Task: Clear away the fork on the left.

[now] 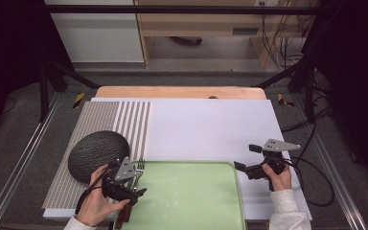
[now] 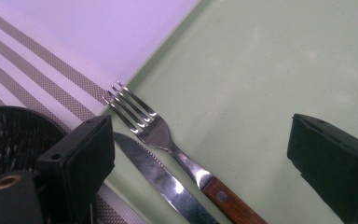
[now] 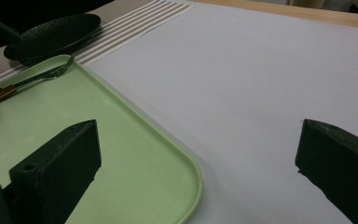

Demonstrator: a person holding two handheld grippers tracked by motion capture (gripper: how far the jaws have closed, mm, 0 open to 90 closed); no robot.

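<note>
Step in hand appears to be pickup of cutlery from the green tray (image 1: 196,191). Fork (image 2: 154,128) and knife (image 2: 161,179) lie side by side at the tray's left edge. Left gripper (image 2: 200,154) hovers above them, jaws wide, empty. Right gripper (image 1: 249,160) idles off the tray's right corner, wide open, empty. Next move likely calls for lowering and closing on one handle.

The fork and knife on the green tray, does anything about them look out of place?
Slightly. The fork and knife lie slanted at the tray's left edge, and the fork's prongs stick out over the rim onto the striped mat. Nothing looks spilled or damaged.
</note>
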